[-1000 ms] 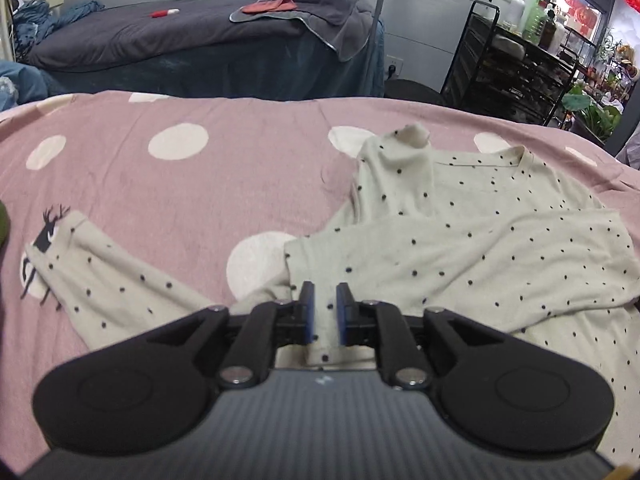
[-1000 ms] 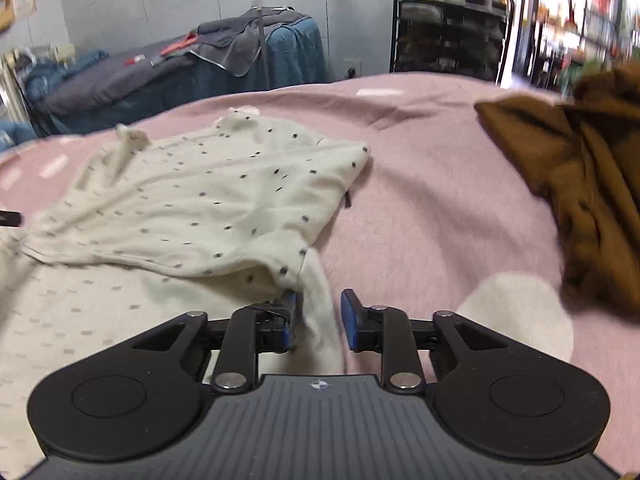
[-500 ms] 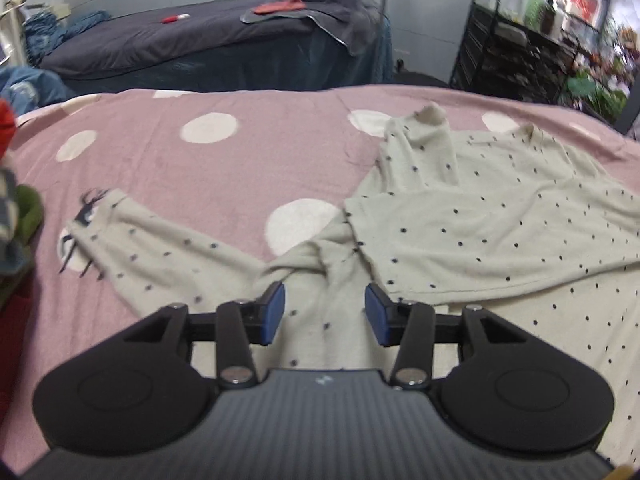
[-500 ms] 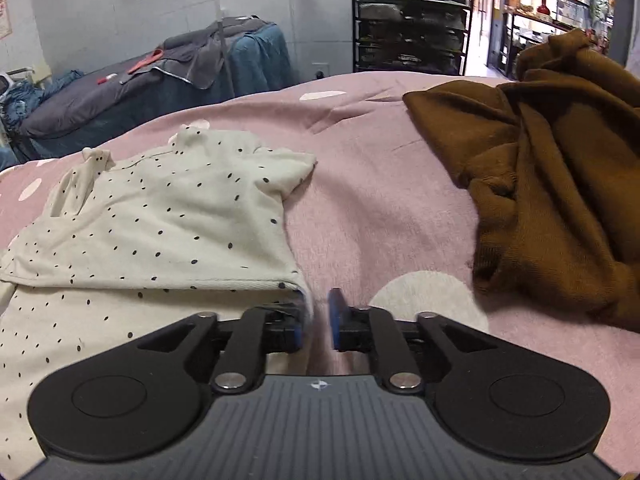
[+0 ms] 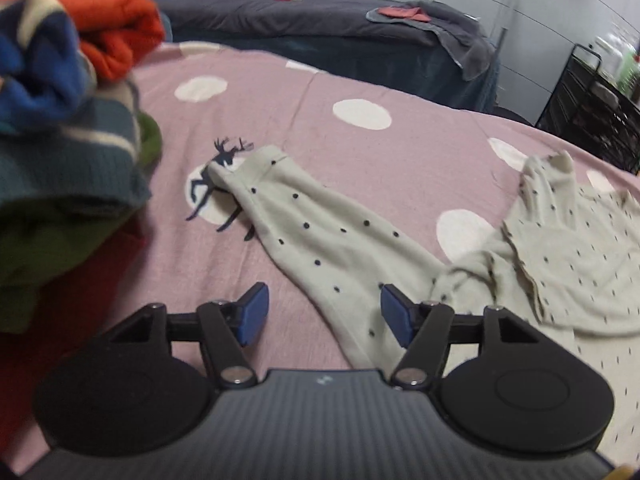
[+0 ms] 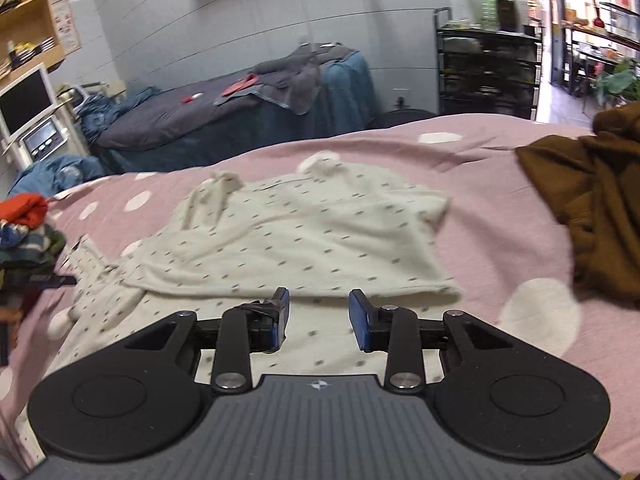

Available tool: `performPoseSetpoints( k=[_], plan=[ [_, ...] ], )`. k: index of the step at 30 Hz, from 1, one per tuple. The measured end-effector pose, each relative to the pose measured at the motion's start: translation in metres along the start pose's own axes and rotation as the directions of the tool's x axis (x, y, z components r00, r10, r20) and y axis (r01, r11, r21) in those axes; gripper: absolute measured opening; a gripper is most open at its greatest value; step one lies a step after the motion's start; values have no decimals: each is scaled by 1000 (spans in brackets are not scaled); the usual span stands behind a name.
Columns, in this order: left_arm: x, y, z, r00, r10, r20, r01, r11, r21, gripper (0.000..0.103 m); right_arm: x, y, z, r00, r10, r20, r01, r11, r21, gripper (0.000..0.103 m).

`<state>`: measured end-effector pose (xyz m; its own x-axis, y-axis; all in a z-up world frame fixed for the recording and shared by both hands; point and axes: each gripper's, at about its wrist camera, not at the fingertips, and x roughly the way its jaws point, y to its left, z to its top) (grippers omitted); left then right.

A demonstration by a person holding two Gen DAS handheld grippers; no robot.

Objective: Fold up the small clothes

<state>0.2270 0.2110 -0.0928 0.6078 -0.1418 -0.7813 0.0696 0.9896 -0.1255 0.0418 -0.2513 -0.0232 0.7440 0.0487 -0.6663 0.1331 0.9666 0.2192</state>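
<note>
I'm hovering the left gripper [image 5: 324, 314] over the loose sleeve [image 5: 320, 236] of the dotted shirt [image 6: 296, 240], jaws spread and opening, cloth lying under the gap but the pads aren't pinching it. The sleeve's long axis is running from the shirt body diagonally away toward the deer print [image 5: 220, 184], cuff end sitting right on that print, so the left hand is the nearer one for it. I'm holding the right gripper [image 6: 318, 320] over the shirt's folded hem, jaws also opening, gripping nothing. Shirt is lying on the pink polka-dot blanket [image 5: 400, 152], soft and wrinkly. Colourful clothes pile [image 5: 60, 120] left of the deer print, brown garment [image 6: 592, 208] well right of the shirt, dark bed [image 6: 224, 128] behind
</note>
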Motion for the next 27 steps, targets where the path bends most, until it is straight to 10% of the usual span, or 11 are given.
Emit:
performPoseSetpoints(
  k=[3,6,9,18,22,27],
  plan=[
    [20,-2,10,999,-21,49,23,999,-44,54,-3,16,-7,999,27,-17,-27,999,-20,58],
    [32,-13,21,998,-9,55,9,1000,-7,4,-10,23,-16,1000,17,-26,-18,999,-31,58],
    [19,-14,40,988,10,152,-11,1000,3,4,-18,19,-25,999,1,-35,-2,1000,-24,58],
    [-117,-19,156,783,201,589,-233,972,-22,4,-31,-17,-30,999,-45,-21,46,997,69,58],
    [-125,-58,169,793,122,597,-191,980,54,4,-33,-15,-31,1000,-20,-9,21,997,79,58],
    [-112,-144,131,846,-175,504,56,969,242,4,-34,-11,-31,1000,-9,-6,9,998,55,58]
  ],
)
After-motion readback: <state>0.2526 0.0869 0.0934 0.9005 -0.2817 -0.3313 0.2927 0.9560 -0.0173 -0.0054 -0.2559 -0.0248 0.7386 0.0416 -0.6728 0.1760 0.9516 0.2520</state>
